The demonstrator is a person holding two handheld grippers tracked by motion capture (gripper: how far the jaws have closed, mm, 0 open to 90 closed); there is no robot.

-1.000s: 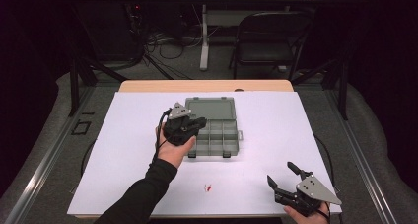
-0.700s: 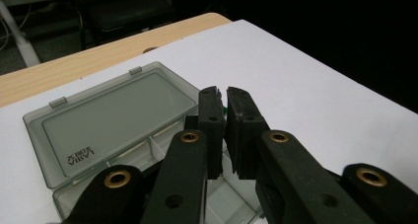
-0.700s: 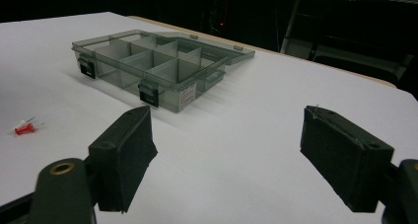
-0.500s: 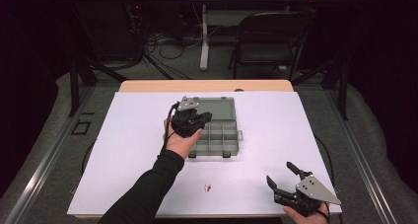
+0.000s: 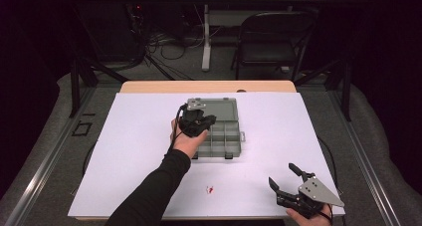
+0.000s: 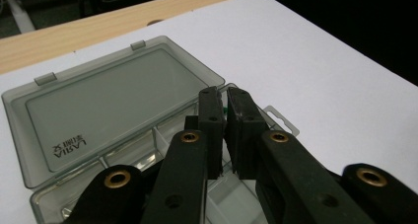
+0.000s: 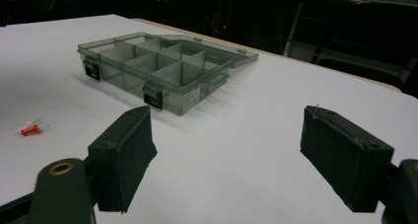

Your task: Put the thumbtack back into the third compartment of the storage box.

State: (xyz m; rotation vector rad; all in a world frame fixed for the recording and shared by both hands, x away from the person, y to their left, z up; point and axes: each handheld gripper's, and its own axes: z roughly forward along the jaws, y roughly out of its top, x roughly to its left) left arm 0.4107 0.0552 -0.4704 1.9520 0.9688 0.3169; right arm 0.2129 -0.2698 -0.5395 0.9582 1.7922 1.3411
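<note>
Open lid (image 5: 215, 108) walls the organizer box's (image 5: 219, 139) far side; white table (image 5: 278, 121) elsewhere free

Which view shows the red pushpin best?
The right gripper view: the red pushpin lies unobstructed on the white sheet, left of the organiser box. The high view shows it as a tiny red speck. The left gripper view looks over the box instead.

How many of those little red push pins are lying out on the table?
1. The red push pin lies on the white table, in front of the grey compartment box; others may be hidden inside it.
</note>
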